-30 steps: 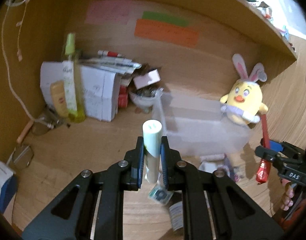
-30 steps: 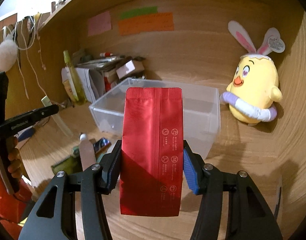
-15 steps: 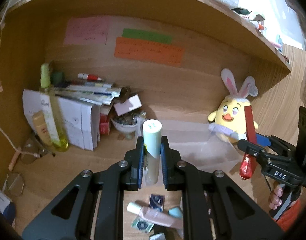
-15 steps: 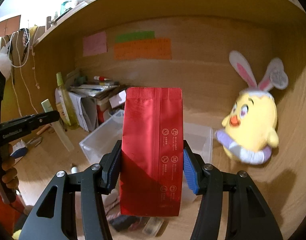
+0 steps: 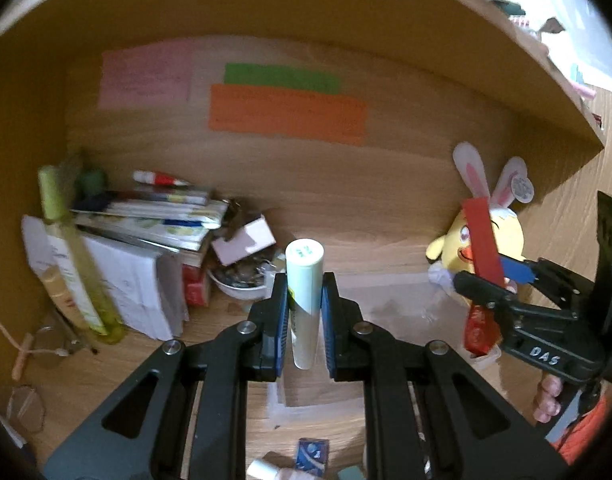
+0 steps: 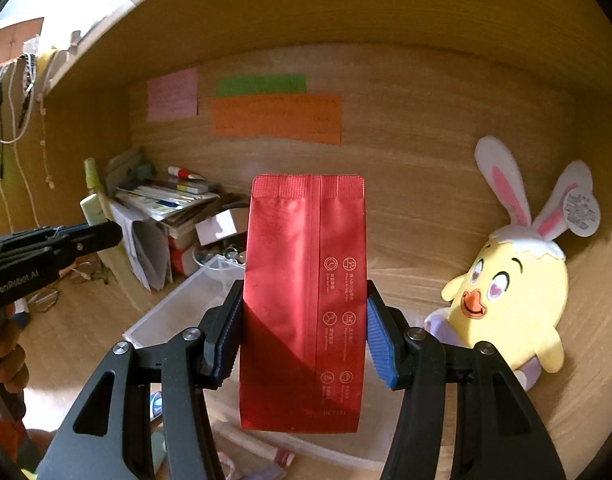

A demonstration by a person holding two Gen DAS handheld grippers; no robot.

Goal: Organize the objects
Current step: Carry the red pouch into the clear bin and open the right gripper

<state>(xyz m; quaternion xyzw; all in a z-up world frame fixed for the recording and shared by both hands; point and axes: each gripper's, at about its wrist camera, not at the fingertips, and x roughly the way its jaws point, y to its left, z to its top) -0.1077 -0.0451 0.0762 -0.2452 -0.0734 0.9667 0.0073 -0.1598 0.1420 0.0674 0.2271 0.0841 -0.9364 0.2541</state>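
Left tongs gripping tube, long axis upright. Right tongs gripping red pouch, upright too. Clear bin lying below, ahead of both; right tongs looking nearer.

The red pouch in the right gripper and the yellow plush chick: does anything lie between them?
In the right wrist view, only the gripper's own blue-padded finger stands between the red pouch and the plush chick; behind it, bare wood.
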